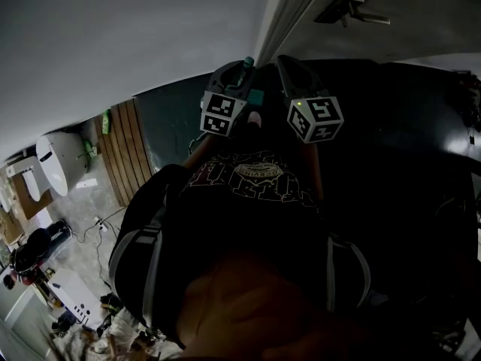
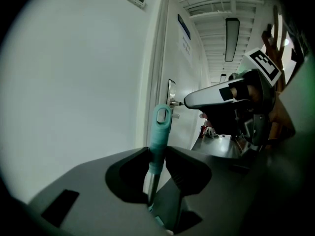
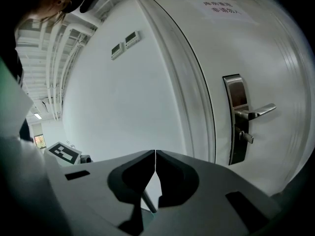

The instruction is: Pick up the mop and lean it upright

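Both arms are up in front of the chest, grippers side by side and aimed at the white wall [image 2: 74, 82] right next to the door frame. The left gripper [image 2: 157, 154] is clamped on the mop [image 2: 160, 127]. Its teal grip with the hang loop pokes straight up past the jaw tips, and the metal shaft runs down between the jaws toward the gripper body, pretty much upright. The right gripper [image 3: 155, 154] sits just to the right of it with its jaw tips pressed together. A thin shaft shows low in the gap behind the tips, but I can't tell if it's touching. Ahead of the right gripper and off to its right is the door [image 3: 275, 58] with a lever handle [image 3: 256, 113].
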Available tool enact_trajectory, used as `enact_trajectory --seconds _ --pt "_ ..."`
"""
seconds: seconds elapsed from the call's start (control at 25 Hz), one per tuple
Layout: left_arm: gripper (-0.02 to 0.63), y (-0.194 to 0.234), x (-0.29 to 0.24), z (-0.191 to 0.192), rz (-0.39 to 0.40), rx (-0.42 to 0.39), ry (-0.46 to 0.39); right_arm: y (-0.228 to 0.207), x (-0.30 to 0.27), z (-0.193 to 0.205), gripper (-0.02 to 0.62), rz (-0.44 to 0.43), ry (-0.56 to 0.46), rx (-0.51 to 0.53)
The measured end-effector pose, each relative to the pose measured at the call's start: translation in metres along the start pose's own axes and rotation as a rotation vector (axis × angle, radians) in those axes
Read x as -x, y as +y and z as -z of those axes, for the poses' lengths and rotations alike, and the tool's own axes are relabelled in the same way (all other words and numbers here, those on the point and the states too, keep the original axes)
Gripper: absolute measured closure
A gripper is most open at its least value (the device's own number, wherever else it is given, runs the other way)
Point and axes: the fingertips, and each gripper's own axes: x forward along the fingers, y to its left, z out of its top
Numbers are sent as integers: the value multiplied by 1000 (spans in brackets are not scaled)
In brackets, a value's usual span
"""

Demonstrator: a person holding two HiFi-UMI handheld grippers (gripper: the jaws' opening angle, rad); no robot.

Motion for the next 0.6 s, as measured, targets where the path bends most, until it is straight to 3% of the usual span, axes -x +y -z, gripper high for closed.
enact_trajectory --seconds 0.6 --pt "457 0 0 1 17 20 -19 0 -3 1 575 -6 8 4"
